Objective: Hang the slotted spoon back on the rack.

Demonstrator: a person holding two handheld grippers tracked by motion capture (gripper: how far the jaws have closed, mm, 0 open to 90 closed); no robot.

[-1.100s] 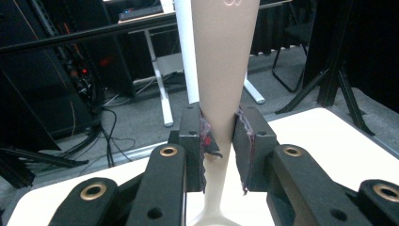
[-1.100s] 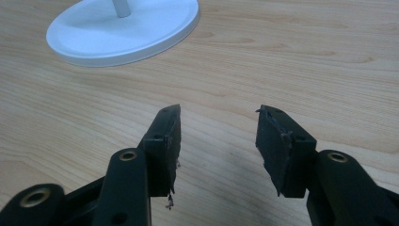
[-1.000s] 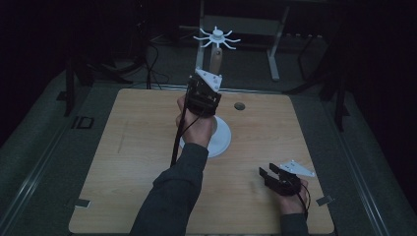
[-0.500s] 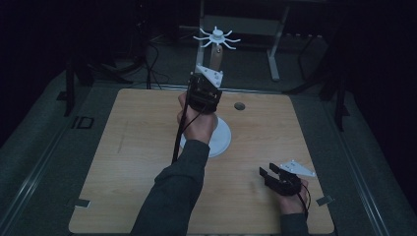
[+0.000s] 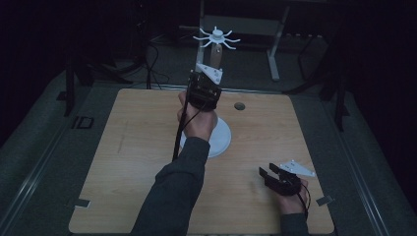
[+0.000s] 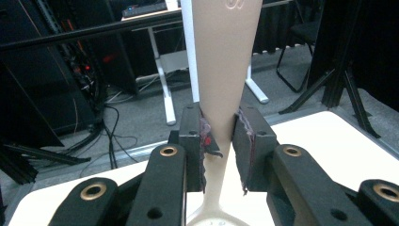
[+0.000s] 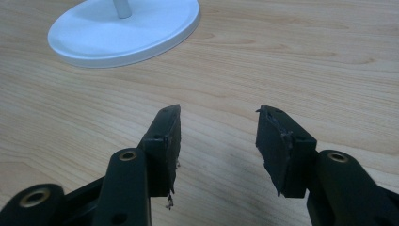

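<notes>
Right now the left gripper (image 6: 220, 141) squeezes the tall stand's pole (image 6: 225, 56), which stands straight up over its round white base (image 5: 220, 140) mid-table. Well apart, near the table's front edge, the right gripper (image 7: 219, 141) rests with jaws wide, holding nothing.

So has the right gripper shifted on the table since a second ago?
No. In the high view the right gripper sits at the same spot near the table's near right corner, equally far from the white round base, jaws open.
</notes>
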